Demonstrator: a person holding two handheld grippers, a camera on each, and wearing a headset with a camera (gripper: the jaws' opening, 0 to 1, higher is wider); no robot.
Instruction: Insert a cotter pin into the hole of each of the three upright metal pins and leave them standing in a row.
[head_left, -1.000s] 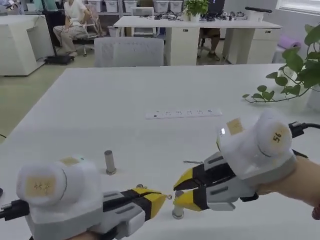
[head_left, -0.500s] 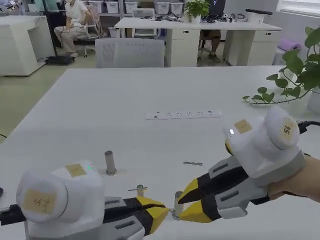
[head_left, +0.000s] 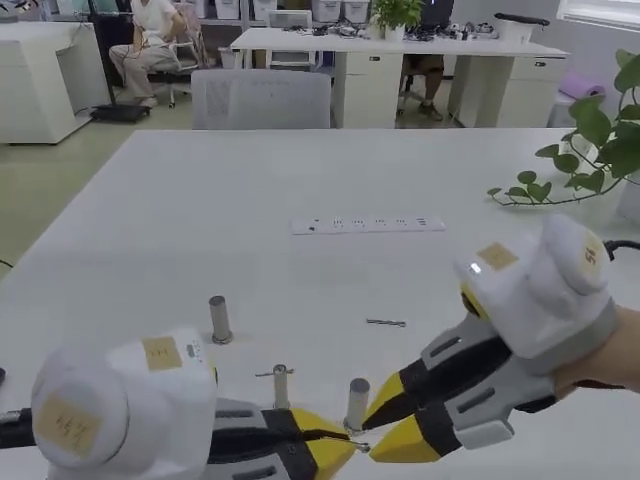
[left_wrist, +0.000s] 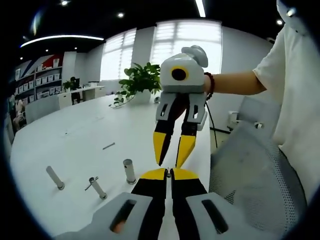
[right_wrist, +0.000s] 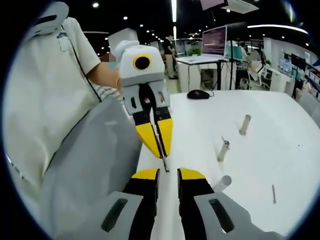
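Both grippers have drawn back toward the person. The left gripper (left_wrist: 170, 171) is clamped on a cotter pin (right_wrist: 161, 150), whose free tip sits between the parted jaws of the right gripper (right_wrist: 168, 172). The wire looks light and bendable, so it is best held near its head. A bare metal pin (head_left: 357, 402) stands just beyond. The edge of the table (head_left: 300, 180) lies close behind, with open room ahead.
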